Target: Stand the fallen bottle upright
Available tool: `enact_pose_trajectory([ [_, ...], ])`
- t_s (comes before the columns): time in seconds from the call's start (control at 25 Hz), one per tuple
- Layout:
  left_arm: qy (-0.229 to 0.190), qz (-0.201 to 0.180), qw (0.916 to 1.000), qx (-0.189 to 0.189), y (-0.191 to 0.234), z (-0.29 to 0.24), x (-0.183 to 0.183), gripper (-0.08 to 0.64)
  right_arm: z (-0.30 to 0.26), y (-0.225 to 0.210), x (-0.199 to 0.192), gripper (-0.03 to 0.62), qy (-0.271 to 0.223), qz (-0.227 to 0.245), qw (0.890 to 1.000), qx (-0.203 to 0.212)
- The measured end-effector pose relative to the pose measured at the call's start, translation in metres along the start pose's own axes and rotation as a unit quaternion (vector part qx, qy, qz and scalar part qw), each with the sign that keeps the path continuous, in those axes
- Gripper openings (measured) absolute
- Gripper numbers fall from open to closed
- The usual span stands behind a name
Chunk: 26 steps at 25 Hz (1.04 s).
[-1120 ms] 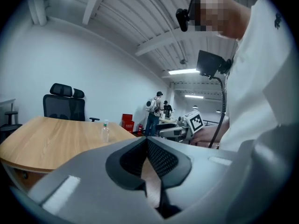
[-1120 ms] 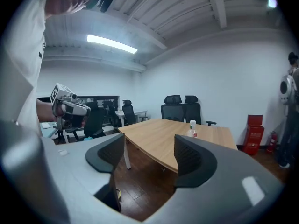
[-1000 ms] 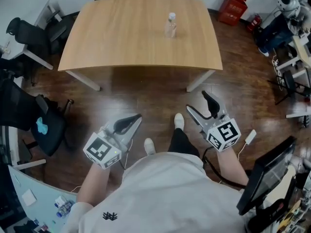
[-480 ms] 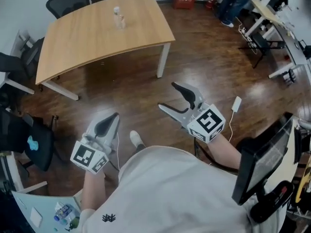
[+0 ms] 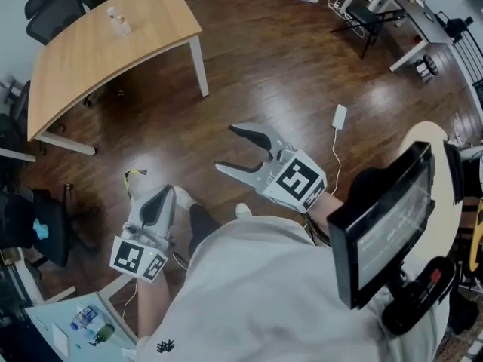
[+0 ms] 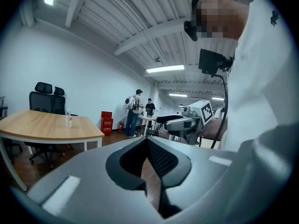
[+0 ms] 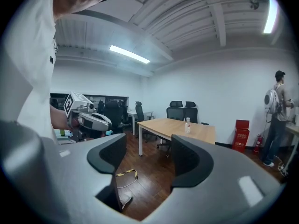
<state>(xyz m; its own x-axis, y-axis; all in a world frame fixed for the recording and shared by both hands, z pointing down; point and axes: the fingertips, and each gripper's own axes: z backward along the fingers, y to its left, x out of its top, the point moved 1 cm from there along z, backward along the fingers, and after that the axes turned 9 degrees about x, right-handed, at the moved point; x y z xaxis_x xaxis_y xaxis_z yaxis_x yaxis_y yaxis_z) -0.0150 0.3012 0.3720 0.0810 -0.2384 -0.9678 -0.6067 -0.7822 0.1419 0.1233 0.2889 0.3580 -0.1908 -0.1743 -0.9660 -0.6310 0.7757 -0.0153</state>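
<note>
Dark wood floor (image 5: 249, 81) underfoot, office room. Left gripper (image 5: 160, 198) low by body: 2 jaws together, empty. Right gripper (image 5: 226, 148) ahead: jaws wide apart, closing, nothing between. Well beyond, table (image 5: 90, 59); 1 bottle (image 5: 117, 21) on it, looks upright already. Judgement: no handling step in hand, task seems done; any further move needs walk over to table first.

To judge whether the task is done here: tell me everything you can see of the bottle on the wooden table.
The bottle is small and clear, plastic by its look, with a white cap. It stands upright on the light wooden table, toward the side where the black chairs are. Only the tabletop touches it; its contents are too small to make out.
</note>
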Motion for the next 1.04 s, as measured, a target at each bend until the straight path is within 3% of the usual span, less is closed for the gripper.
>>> enact_pose_trajectory([
  [0.4,0.000,-0.018,0.9998,0.004,-0.026,0.003,0.010,0.000,0.016,0.013,0.002,0.288,-0.008,0.007,1.000,0.010],
  [0.76,0.005,-0.015,0.9999,0.007,-0.002,-0.002,0.009,0.000,-0.003,0.000,0.004,0.282,0.000,0.010,1.000,0.008],
  [1.04,-0.002,-0.016,0.9999,0.003,0.046,-0.006,0.016,0.000,-0.048,-0.018,0.010,0.278,0.010,0.012,1.000,0.003],
])
